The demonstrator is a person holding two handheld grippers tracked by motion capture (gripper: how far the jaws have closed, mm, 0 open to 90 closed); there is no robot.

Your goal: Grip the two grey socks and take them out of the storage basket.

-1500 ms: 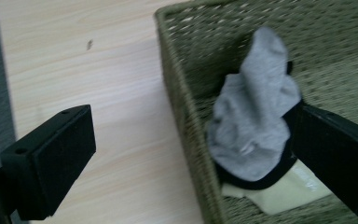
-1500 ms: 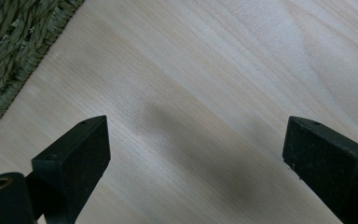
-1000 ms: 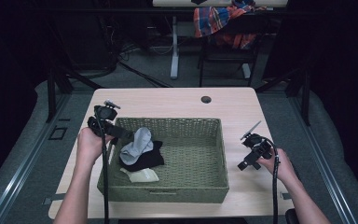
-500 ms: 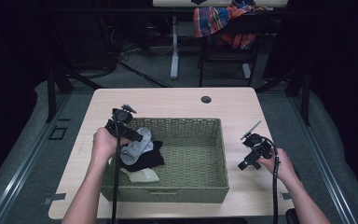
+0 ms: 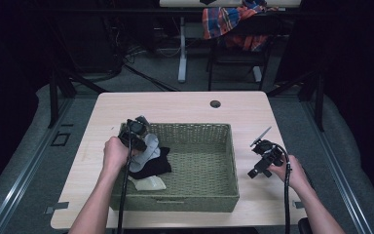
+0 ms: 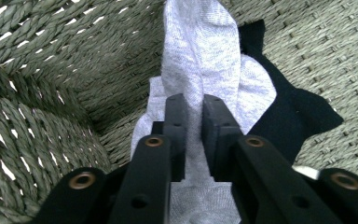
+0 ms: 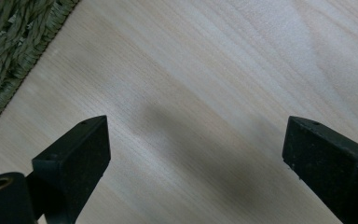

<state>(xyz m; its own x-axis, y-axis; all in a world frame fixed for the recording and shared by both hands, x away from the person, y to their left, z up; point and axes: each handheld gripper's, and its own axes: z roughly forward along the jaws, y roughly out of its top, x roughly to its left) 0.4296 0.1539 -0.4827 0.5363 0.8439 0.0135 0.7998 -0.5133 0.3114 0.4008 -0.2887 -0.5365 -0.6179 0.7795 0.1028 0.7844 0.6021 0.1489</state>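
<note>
Lying bunched at the left end of the woven basket (image 5: 199, 195), the grey sock (image 6: 205, 70) is the piece being worked on: a fold of it rises between the two black jaws of the left gripper (image 6: 193, 130), which have just been closing and now pinch the cloth with only a thin strip of grey showing between them. From the high view, the sock (image 5: 146, 148) sits draped over a black garment (image 5: 155, 165), touching it, and both are close against the basket's left wall. In the left gripper view the black piece (image 6: 289, 116) spreads out to the right of the grey one across the basket's woven floor. Just nearer the person, a pale, cream-coloured item (image 5: 148, 184) lies flat on the basket floor, touching the edge of the black cloth.

Out beyond that, the left gripper (image 5: 135, 134) leans in over the basket's far left corner, the person's left hand (image 5: 116, 153) wrapped around it. The basket itself rests on a light wooden table (image 5: 185, 105).

Well apart, to the right of the basket, the right gripper (image 5: 263, 158) is held in the person's right hand (image 5: 289, 170) above bare tabletop. Its jaws stand spread wide with nothing between them, only wood grain (image 7: 200, 107) beneath and a corner of the basket's rim (image 7: 9, 42) off to one side.
</note>
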